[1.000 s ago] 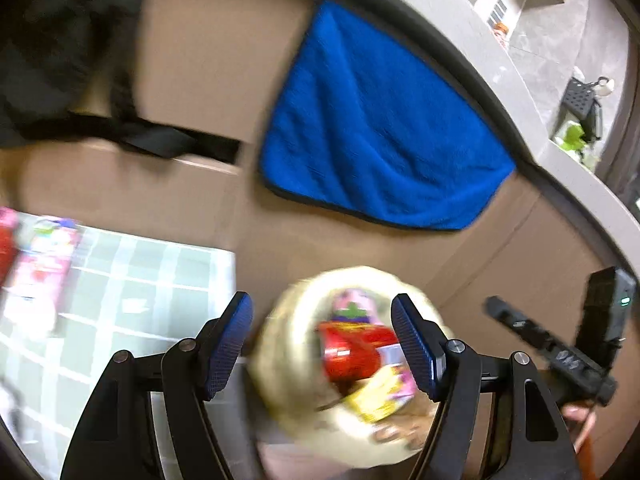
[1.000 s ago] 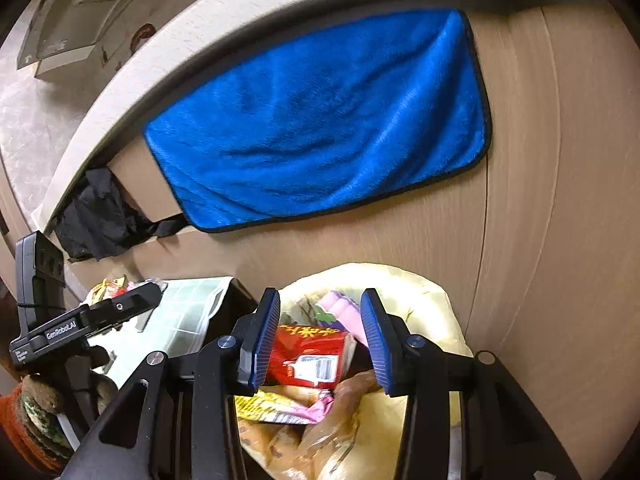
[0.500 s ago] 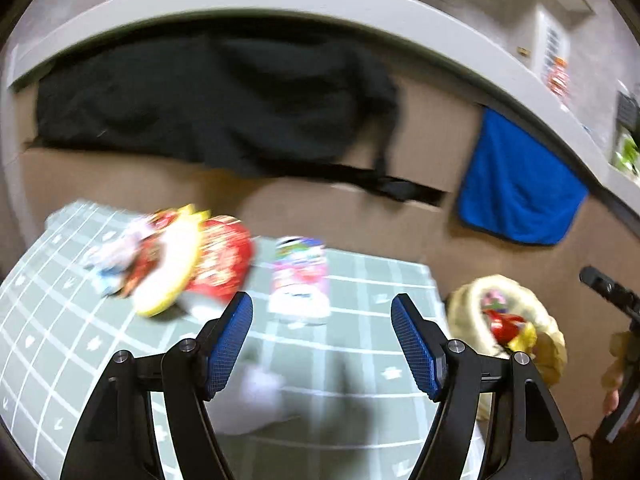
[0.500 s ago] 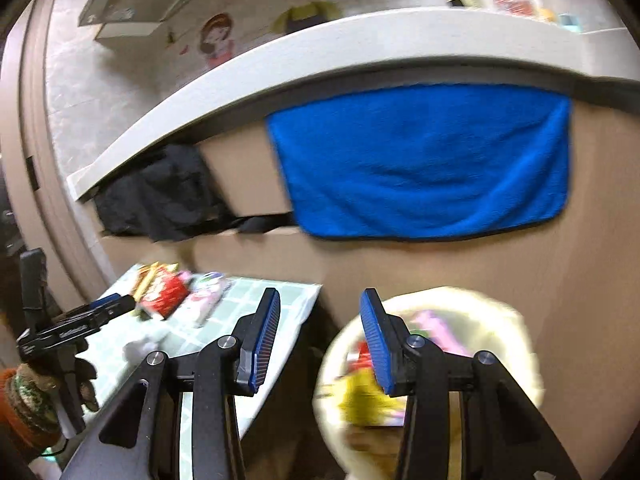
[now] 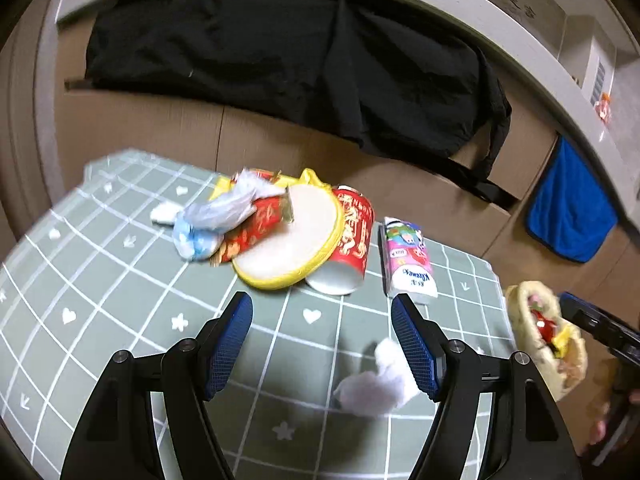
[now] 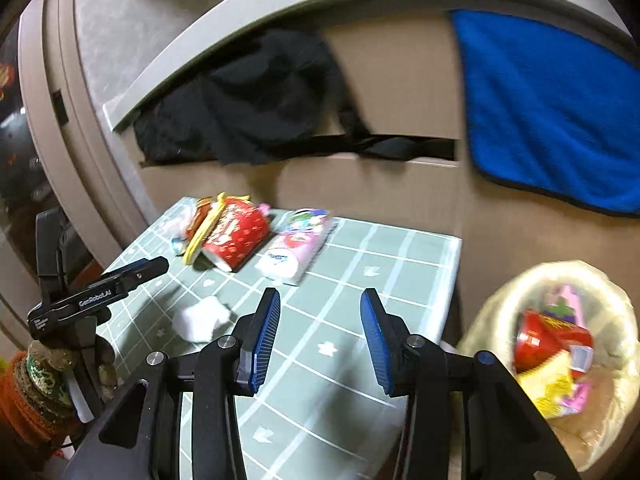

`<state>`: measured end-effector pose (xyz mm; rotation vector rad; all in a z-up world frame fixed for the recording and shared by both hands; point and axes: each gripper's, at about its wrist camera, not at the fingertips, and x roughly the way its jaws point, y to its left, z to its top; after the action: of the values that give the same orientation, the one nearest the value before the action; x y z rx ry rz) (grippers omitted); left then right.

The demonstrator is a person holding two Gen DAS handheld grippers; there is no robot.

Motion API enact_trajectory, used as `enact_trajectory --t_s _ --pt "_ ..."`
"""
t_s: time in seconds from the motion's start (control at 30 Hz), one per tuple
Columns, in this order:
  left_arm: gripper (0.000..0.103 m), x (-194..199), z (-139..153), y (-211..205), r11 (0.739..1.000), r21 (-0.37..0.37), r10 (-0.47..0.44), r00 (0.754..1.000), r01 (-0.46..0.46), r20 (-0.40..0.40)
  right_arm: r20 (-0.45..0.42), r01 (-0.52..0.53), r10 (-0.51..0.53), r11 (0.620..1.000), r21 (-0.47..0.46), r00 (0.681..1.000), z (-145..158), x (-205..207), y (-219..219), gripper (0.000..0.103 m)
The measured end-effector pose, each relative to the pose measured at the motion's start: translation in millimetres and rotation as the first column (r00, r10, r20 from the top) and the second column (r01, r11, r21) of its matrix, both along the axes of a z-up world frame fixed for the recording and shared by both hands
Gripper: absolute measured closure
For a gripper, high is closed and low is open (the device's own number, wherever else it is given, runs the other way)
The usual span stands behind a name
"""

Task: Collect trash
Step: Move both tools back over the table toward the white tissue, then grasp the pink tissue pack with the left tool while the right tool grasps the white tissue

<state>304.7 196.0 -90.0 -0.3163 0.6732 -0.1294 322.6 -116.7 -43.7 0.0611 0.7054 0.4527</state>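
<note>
My left gripper is open and empty above a green checked tablecloth. A crumpled white tissue lies just inside its right finger. Farther off lie a red noodle cup on its side, a yellow-rimmed lid, snack wrappers with a plastic bag and a pink tissue pack. My right gripper is open and empty over the table's right part. A cream trash bag holding a red cup and wrappers stands to the table's right.
A black bag and a blue towel hang on the cardboard wall behind the table. The left gripper shows in the right wrist view near the tissue. The table's right edge drops beside the trash bag.
Both grippers have swung left from above the trash bag to over the table. Both stay open and empty.
</note>
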Motion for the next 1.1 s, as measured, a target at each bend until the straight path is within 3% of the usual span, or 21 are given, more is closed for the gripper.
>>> enact_trajectory --t_s 0.13,0.33,0.57,0.77,1.0,1.1 --pt "0.031 -2 -11 -4 0.994 -0.037 -0.107 0.994 0.106 -0.025 0.006 -0.019 0.018 0.999 0.031 1.000 5 6 19 0.063" --pt "0.031 1 -31 -29 0.989 -0.021 -0.146 0.985 0.145 -0.096 -0.024 -0.006 0.007 1.000 0.031 1.000 -1 6 19 0.063" --pt "0.031 21 -6 -70 0.975 -0.024 -0.222 0.975 0.221 -0.031 -0.049 0.034 -0.031 0.998 0.050 0.998 -12 2 -6 0.063" --pt "0.031 77 -6 -108 0.984 0.054 -0.170 0.985 0.172 -0.040 -0.041 0.095 -0.092 0.993 0.075 0.995 -14 -4 -36 0.063" --pt "0.031 138 -32 -136 0.976 0.180 -0.091 0.983 0.120 -0.162 -0.015 0.153 -0.152 0.985 0.076 0.988 -15 -11 -70 0.063" --pt "0.031 148 -38 -141 0.974 0.187 -0.096 0.977 0.131 -0.189 -0.025 0.173 -0.172 0.980 0.093 0.985 -20 -12 -83 0.063"
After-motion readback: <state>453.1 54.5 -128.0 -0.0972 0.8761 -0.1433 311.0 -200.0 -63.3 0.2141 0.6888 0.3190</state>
